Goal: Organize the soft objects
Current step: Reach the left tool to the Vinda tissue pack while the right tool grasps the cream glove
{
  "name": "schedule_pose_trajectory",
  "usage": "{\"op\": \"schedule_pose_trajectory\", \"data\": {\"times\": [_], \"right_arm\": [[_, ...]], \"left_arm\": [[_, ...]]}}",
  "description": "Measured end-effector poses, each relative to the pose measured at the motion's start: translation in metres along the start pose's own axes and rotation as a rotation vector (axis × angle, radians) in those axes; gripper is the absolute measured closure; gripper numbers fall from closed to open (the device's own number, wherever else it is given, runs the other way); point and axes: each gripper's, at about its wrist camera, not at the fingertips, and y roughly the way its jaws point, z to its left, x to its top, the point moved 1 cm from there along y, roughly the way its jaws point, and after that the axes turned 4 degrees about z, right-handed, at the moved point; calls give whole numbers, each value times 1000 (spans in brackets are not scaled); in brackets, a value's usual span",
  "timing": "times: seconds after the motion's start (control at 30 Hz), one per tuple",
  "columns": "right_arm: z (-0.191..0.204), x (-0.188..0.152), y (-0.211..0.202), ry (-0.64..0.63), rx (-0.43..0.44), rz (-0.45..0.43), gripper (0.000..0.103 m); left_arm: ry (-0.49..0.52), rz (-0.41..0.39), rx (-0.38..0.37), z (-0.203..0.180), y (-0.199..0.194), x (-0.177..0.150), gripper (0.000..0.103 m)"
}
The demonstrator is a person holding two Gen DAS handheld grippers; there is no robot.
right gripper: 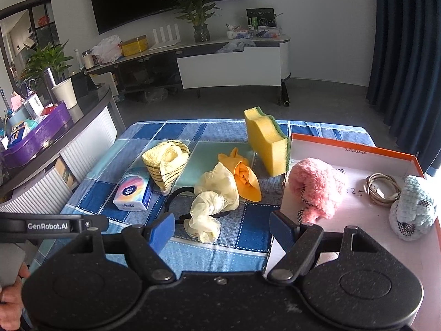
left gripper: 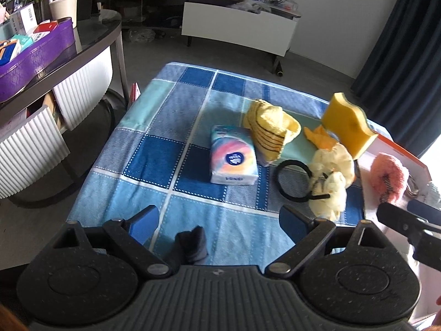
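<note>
On the blue checked cloth (right gripper: 193, 248) lie a tissue pack (left gripper: 233, 160) (right gripper: 133, 189), a yellow striped knit pouch (left gripper: 268, 128) (right gripper: 166, 162), a pale yellow glove (right gripper: 213, 201) (left gripper: 332, 176), an orange glove (right gripper: 246, 178), a black hair band (left gripper: 292, 180) and an upright yellow sponge (right gripper: 266, 144) (left gripper: 348, 127). The white box with orange rim (right gripper: 358, 215) holds a pink fluffy toy (right gripper: 317, 190) (left gripper: 387, 178) and a pale blue knit toy (right gripper: 413, 209). My left gripper (left gripper: 219, 224) is open and empty over the cloth's near edge. My right gripper (right gripper: 222, 227) is open and empty, near the pale glove.
A coiled cable (right gripper: 381, 189) lies in the box. A dark curved table (left gripper: 82, 44) with a purple tray (left gripper: 33, 60) stands to the left. A low white cabinet (right gripper: 234, 63) and dark curtains (right gripper: 405, 55) are behind. A small dark cloth piece (left gripper: 193, 245) sits at the near edge.
</note>
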Motion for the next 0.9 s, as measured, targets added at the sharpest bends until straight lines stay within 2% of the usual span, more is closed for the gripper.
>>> {"op": "schedule_pose_trajectory", "data": {"times": [0.67, 0.9], "right_arm": [[1, 7, 38, 13, 7, 45, 13], [-2, 12, 57, 59, 36, 63, 13]], "left_arm": [[39, 35, 32, -11, 51, 28, 6], [53, 45, 58, -16, 72, 37, 7]]}}
